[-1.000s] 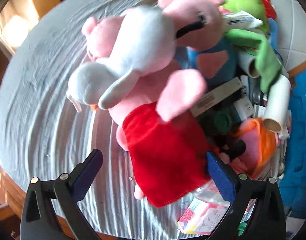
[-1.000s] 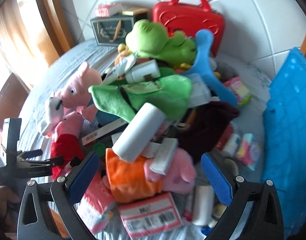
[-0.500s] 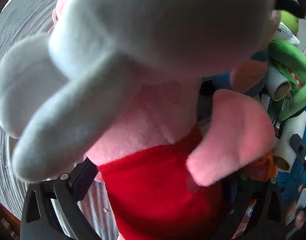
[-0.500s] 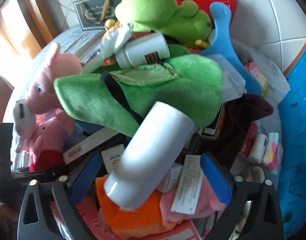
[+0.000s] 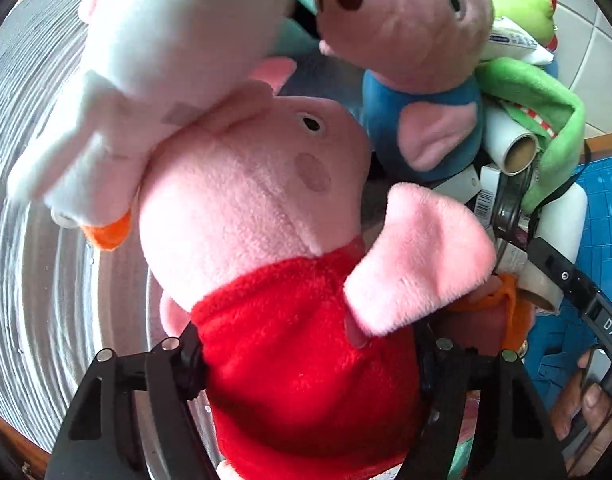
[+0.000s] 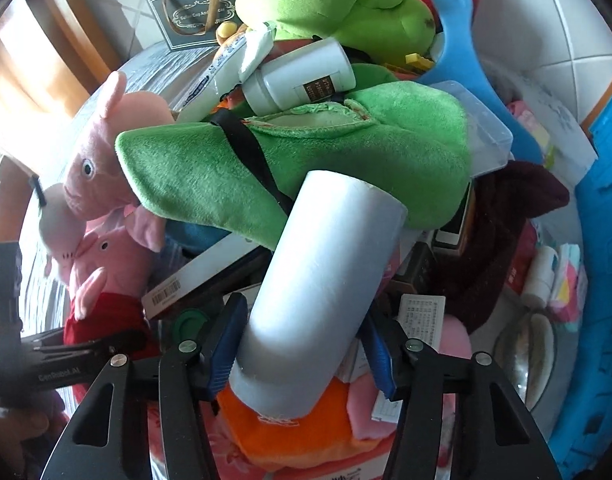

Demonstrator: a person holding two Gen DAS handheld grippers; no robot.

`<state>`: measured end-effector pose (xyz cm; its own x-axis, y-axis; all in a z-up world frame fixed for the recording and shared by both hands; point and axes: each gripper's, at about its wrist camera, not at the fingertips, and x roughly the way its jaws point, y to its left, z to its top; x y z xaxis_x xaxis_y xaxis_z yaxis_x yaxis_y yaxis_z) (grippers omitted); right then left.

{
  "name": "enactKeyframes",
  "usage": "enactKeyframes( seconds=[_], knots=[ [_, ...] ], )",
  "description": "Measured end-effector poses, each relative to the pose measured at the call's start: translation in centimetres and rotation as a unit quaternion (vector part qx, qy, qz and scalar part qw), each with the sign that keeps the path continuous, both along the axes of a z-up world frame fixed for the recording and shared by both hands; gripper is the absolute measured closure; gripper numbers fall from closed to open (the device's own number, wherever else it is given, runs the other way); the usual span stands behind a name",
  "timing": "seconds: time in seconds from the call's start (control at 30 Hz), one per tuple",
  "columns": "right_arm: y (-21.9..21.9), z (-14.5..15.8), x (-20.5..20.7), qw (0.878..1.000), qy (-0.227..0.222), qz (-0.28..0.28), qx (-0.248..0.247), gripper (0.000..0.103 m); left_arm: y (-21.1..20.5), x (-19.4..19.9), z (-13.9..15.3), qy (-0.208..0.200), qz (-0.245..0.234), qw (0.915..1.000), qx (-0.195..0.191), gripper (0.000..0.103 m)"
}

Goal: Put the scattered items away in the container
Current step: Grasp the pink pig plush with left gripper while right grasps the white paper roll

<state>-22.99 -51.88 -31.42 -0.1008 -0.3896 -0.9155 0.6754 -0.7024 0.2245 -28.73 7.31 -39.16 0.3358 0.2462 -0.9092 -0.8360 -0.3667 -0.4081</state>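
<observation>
A pink pig plush in a red dress (image 5: 306, 380) lies on the grey striped cloth (image 5: 46, 280) and fills the left wrist view. My left gripper (image 5: 309, 364) is closing on it, and its pads press into the red dress from both sides. A white plush with an orange tip (image 5: 146, 60) rests on the pig's head. A white paper roll (image 6: 321, 292) leans on the pile in the right wrist view. My right gripper (image 6: 302, 356) is closing on its lower end, blue pads against both sides. The blue crate (image 6: 601, 240) stands at the right.
The pile holds a green plush slipper (image 6: 306, 160), a green frog plush (image 6: 329, 4), a white bottle (image 6: 302, 76), a blue scoop (image 6: 461, 40), a pig plush in blue (image 5: 417, 128) and small boxes. A dark gift box (image 6: 198, 12) stands behind. A person's hand (image 5: 585, 408) shows at lower right.
My left gripper came down over the pig plush and its jaws narrowed onto the red dress. My right gripper dropped over the white roll and its jaws closed in on it.
</observation>
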Motion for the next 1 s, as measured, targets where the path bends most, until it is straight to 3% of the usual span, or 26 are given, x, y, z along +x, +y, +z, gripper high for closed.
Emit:
enactKeyframes(
  seconds=[0.13,0.57,1.0],
  knots=[
    [0.4,0.6,0.2,1.000,0.007,-0.003,-0.004,0.050,-0.3,0.8,2.1,0.018,-0.007,0.9993,0.034,0.032],
    [1.5,3.0,1.3,0.999,0.036,-0.009,-0.008,0.053,-2.7,4.0,5.3,0.051,-0.018,0.9977,0.040,0.033],
    [5.1,5.4,2.3,0.998,0.050,-0.027,-0.020,0.058,-4.9,7.4,10.6,0.067,-0.042,0.9941,0.074,0.033]
  ],
)
